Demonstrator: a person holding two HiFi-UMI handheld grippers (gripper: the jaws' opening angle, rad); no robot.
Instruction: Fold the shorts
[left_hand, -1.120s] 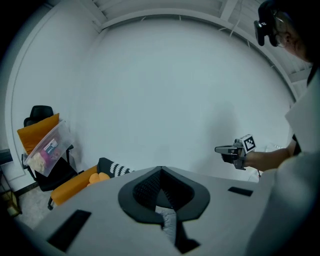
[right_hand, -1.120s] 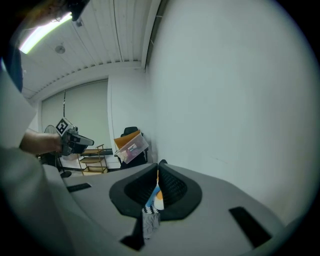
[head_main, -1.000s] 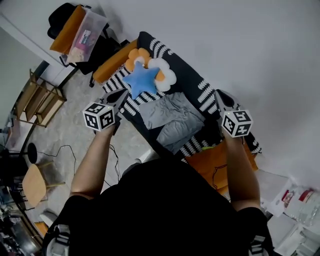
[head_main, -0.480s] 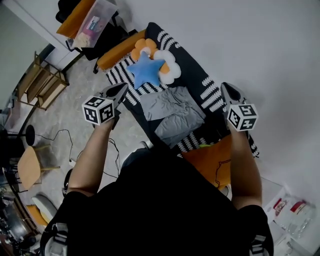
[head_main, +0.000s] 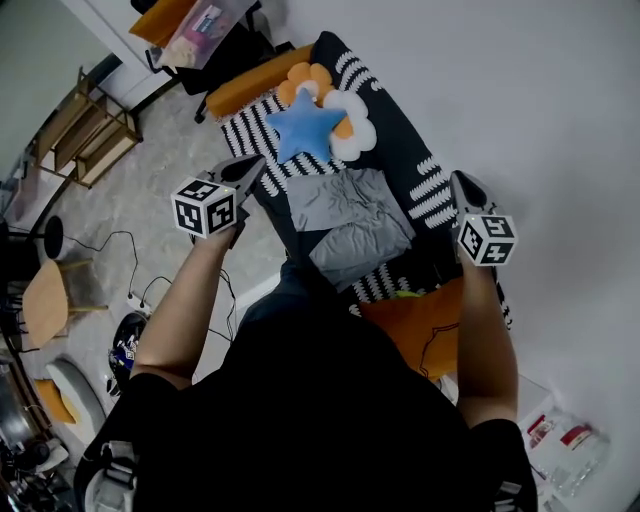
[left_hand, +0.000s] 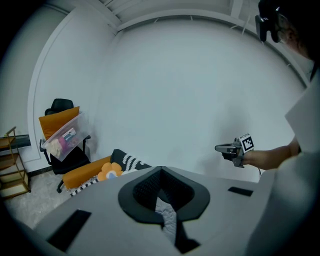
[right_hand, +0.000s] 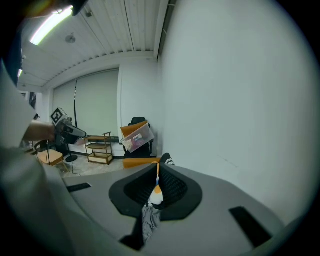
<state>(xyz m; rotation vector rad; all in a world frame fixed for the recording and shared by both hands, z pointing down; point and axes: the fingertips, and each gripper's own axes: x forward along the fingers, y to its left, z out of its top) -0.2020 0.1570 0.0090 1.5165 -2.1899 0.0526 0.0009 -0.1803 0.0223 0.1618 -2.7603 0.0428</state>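
lower now, the left gripper (head_main: 252, 168) and right gripper (head_main: 460, 182), both closed and empty, flank the rumpled grey cloth shorts (head_main: 350, 225); folding is unstarted.

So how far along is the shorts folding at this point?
Done: nothing that shows. The grey shorts lie rumpled on the striped blanket, with no neat fold visible.
In hand: nothing. The left gripper and right gripper are both shut and empty, held in the air either side of the shorts.
Left: the grasp and the whole fold.
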